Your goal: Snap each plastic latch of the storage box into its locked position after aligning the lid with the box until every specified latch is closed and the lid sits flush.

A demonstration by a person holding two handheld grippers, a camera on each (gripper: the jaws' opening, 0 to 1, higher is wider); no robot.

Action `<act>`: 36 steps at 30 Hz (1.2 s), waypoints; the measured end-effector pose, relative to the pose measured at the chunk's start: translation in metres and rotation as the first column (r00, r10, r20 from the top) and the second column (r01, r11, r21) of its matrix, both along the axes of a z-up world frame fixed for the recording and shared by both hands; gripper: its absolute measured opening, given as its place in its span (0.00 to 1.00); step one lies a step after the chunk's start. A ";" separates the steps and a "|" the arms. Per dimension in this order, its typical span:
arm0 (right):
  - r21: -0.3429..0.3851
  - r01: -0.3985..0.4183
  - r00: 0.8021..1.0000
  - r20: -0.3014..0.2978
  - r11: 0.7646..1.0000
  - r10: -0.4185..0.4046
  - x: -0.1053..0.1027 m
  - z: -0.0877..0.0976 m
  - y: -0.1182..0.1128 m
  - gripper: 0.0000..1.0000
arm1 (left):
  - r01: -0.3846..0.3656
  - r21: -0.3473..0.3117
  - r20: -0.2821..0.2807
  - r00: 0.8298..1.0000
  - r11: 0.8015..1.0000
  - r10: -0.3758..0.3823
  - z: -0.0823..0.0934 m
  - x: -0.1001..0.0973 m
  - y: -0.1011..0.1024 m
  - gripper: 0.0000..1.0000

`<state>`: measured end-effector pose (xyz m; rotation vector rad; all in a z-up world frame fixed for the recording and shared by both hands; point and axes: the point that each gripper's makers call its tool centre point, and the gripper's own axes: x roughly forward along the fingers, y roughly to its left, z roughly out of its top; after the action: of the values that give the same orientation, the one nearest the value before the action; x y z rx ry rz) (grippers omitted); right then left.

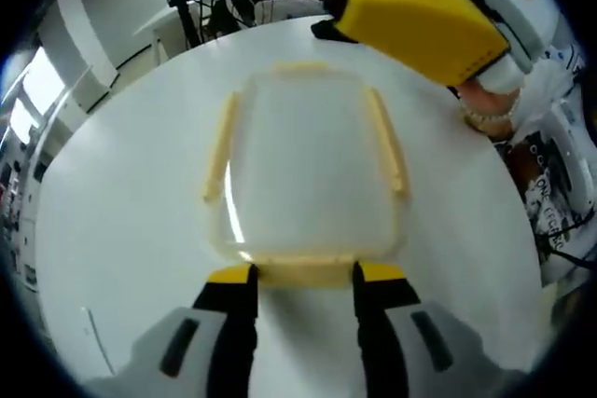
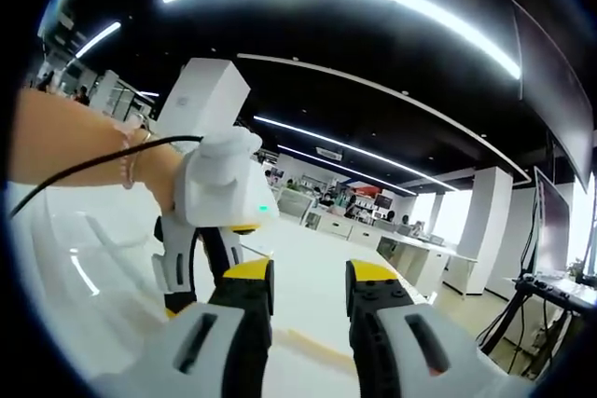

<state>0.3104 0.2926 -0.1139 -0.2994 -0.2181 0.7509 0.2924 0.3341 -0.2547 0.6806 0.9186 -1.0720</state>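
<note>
Nearest you in the left gripper view, your left gripper (image 1: pixel 304 279) stands with its two yellow-tipped jaws moderately apart, gripping nothing. Their tips bracket the near latch (image 1: pixel 305 272), a pale yellow strip along the closest edge of the storage box (image 1: pixel 308 170). The box is clear with a translucent lid, and it sits flat near the middle of a round white table (image 1: pixel 121 258). Long yellow latches run down its left side (image 1: pixel 220 148) and right side (image 1: pixel 387 142), with another at the far edge (image 1: pixel 300 69). Whether any latch is already snapped home cannot be told.

To lock the near latch cleanly, you would likely do best to press it squarely toward the box wall, keeping both tips level so it does not twist. Check first that the lid lies even at the corners.

Beyond the box, your right gripper (image 1: pixel 420 30) comes in from the upper right, hovering above the table past the far corner.

The right gripper view points outward, not down. Its jaws (image 2: pixel 308 291) are moderately apart and hold nothing. Just past them is the left gripper's white body, held in a hand (image 2: pixel 140 170) wearing a bracelet, and farther off a large room with counters and ceiling light strips. The left gripper view alone gives the box and its latches clearly.
</note>
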 end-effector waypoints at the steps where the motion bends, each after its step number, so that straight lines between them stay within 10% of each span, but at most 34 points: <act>1: -0.001 -0.001 1.000 -0.001 1.000 0.001 0.000 0.000 0.000 0.30 | -0.006 -0.005 -0.006 1.000 1.000 0.006 0.000 0.000 -0.001 0.40; 36: 0.108 -0.111 0.994 0.032 0.988 0.108 0.002 0.059 -0.014 0.36 | -0.121 0.006 -0.025 0.992 0.993 0.121 0.008 0.005 0.024 0.39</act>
<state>0.3120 0.2783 -0.0546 -0.1945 -0.3016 0.8405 0.2974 0.3584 -0.2471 0.6087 0.9721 -0.9730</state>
